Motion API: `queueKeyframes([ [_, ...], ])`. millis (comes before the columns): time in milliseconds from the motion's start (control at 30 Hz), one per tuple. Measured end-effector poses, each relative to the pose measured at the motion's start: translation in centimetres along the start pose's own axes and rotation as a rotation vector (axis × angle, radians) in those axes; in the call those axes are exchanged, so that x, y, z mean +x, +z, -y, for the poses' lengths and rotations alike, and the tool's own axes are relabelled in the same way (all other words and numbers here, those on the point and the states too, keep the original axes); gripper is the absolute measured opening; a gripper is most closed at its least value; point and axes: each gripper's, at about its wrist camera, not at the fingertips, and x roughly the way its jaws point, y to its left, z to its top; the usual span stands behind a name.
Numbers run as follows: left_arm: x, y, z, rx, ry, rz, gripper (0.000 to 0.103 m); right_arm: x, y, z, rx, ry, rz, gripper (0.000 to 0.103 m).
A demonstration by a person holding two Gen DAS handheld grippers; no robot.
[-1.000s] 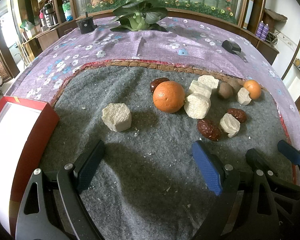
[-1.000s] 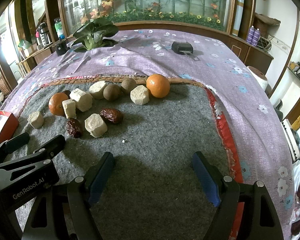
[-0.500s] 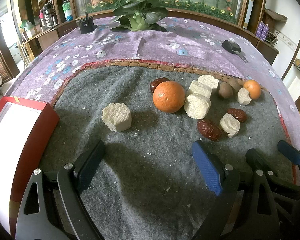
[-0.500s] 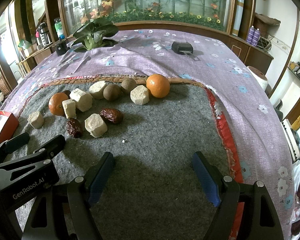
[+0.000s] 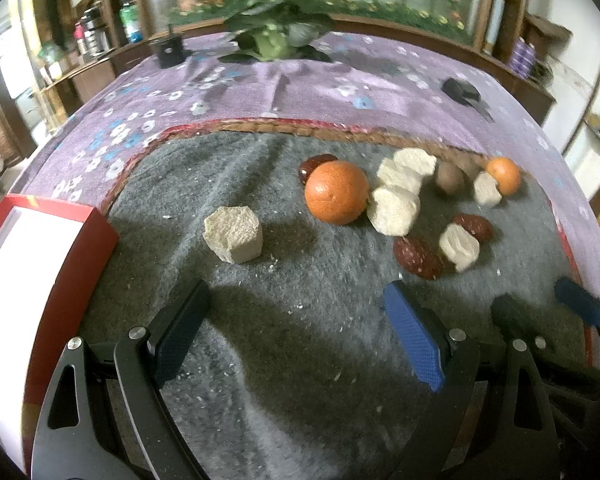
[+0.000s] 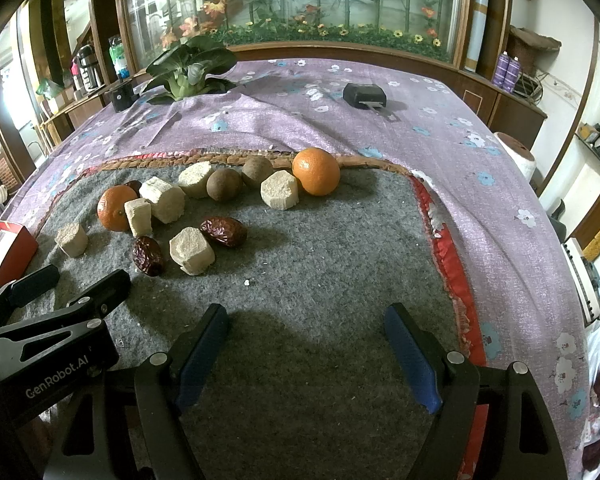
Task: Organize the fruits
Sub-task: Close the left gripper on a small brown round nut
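On a grey felt mat (image 5: pixel 300 340) lie two oranges (image 5: pixel 336 192) (image 6: pixel 316 171), several pale cut chunks (image 5: pixel 234 233) (image 6: pixel 191 250), dark red dates (image 5: pixel 418 258) (image 6: pixel 224 231) and brown round fruits (image 6: pixel 222 185). My left gripper (image 5: pixel 296 308) is open and empty, low over the mat in front of the nearest chunk. My right gripper (image 6: pixel 306 330) is open and empty, over bare mat to the right of the fruit; it also shows in the left wrist view (image 5: pixel 540 304). The left gripper shows at the lower left of the right wrist view (image 6: pixel 72 284).
A red box with a white inside (image 5: pixel 32 264) stands at the mat's left edge, also seen in the right wrist view (image 6: pixel 4 242). On the purple flowered cloth (image 6: pixel 380 128) behind are a leafy plant (image 6: pixel 188 70), a black box (image 6: pixel 122 96) and a black device (image 6: pixel 364 94).
The left wrist view has shifted slightly and is blurred, so the left gripper is moving a little. The fruit and the right gripper have not moved.
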Motion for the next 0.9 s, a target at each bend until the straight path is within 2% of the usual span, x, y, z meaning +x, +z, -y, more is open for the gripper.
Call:
queueKeyframes([
  [100, -0.2, 0.4, -0.6, 0.026, -0.057, -0.046, 0.09, -0.1, 0.1, 0.0, -0.027, 0.013, -0.009, 0.08],
  [167, -0.7, 0.1, -1.5, 0.027, -0.068, -0.076, 0.09, -1.1, 0.5, 1.1, -0.011, 0.063, -0.016, 0.079],
  [233, -1.8, -0.3, -2.0, 0.034, -0.085, -0.079, 0.09, -1.7, 0.6, 1.7, -0.008, 0.068, 0.005, 0.079],
  [300, -3.1, -1.0, -2.3, 0.05, -0.094, -0.07, 0.089, -3.7, 0.7, 2.6, -0.032, 0.038, 0.058, 0.079],
  [400, -4.9, -2.3, -2.5, 0.058, -0.139, -0.072, 0.089, -5.7, 0.5, 3.4, -0.07, 0.006, 0.088, 0.079],
  [533, -6.5, -3.5, -0.5, 0.13, -0.183, -0.06, 0.089, -6.9, -0.5, 4.4, -0.053, 0.061, 0.092, 0.079],
  [800, -6.5, -3.7, 3.3, 0.21, -0.245, -0.053, 0.089, -7.2, -1.2, 4.5, -0.05, 0.06, 0.083, 0.079],
  [833, -6.3, -3.8, 3.8, 0.224, -0.24, -0.057, 0.086, -7.1, -1.2, 4.6, -0.048, 0.06, 0.081, 0.079],
  [900, -6.0, -4.1, 4.5, 0.249, -0.251, -0.067, 0.073, -7.1, -1.3, 4.7, -0.04, 0.067, 0.076, 0.079],
])
